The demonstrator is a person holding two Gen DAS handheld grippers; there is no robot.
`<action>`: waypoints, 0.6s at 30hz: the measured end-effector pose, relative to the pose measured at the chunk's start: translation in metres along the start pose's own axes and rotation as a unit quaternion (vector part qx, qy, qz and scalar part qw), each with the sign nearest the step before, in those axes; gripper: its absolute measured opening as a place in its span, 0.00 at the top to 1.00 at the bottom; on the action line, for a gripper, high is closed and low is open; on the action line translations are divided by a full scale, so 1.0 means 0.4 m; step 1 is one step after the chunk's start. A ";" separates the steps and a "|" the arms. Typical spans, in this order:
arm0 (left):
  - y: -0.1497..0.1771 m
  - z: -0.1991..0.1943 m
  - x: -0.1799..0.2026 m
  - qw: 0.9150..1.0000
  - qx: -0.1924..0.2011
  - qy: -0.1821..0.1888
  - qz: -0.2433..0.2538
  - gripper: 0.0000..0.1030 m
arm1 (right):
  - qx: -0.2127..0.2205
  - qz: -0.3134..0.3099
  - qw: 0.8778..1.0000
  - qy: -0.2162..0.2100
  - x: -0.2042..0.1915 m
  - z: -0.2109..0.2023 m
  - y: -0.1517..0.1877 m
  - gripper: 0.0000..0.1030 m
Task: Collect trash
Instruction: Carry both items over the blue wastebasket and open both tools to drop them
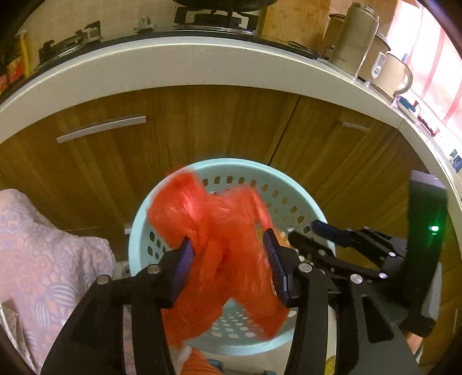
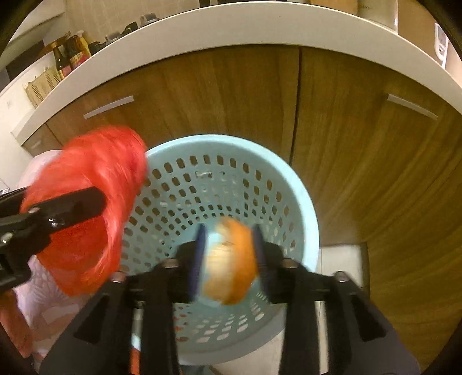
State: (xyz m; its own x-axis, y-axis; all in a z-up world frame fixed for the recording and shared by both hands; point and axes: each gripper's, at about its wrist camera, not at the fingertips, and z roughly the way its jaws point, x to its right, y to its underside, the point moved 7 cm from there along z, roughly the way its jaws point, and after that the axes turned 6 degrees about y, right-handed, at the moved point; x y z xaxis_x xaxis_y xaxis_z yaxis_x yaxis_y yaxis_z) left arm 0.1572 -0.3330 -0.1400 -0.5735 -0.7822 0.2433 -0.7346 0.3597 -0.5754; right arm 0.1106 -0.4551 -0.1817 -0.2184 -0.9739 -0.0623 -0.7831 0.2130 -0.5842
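A pale blue perforated basket (image 1: 239,165) (image 2: 231,140) stands on the floor in front of the cabinet. My left gripper (image 1: 229,248) hangs over its near rim, its jaws standing apart around a crumpled red plastic bag (image 1: 219,219) (image 2: 95,167) that is blurred and loose between them. The right wrist view shows one black finger (image 2: 72,202) of that gripper across the bag. My right gripper (image 2: 229,239) (image 1: 306,230) is over the basket's mouth, jaws apart, with a blurred orange and white scrap (image 2: 231,265) between them and a gap showing at the left pad.
Brown wooden cabinet doors (image 1: 202,124) with metal handles rise behind the basket under a white counter edge (image 1: 202,63). A stove (image 1: 216,17), a thermos (image 1: 358,37) and a kettle (image 1: 392,75) stand on top. A person's patterned garment (image 1: 43,245) is close on the left.
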 end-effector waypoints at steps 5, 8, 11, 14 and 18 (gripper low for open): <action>0.003 -0.015 -0.020 1.000 -0.003 0.006 -0.005 0.54 | 0.011 0.015 1.000 -0.004 0.022 -0.039 0.000 0.49; 0.003 -0.045 -0.021 1.000 0.005 0.010 0.000 0.43 | 0.026 0.027 0.999 -0.002 0.036 -0.070 -0.011 0.49; -0.005 -0.059 -0.010 1.000 0.015 0.000 0.003 0.43 | 0.039 0.039 0.998 -0.009 0.043 -0.104 -0.018 0.49; -0.008 -0.087 -0.006 1.000 0.030 0.008 -0.004 0.43 | 0.050 0.041 0.998 -0.010 0.039 -0.130 -0.027 0.49; -0.002 -0.160 -0.001 0.998 0.065 0.008 -0.004 0.43 | 0.076 0.032 0.996 -0.023 0.003 -0.183 -0.041 0.49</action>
State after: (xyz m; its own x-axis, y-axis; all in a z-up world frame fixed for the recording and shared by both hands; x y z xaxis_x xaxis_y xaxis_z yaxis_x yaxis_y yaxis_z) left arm 0.1349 -0.3005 -0.0898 -0.5748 -0.7756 0.2608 -0.6868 0.2841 -0.6690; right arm 0.0806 -0.4540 -0.1131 -0.2352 -0.9619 -0.1392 -0.6706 0.2642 -0.6932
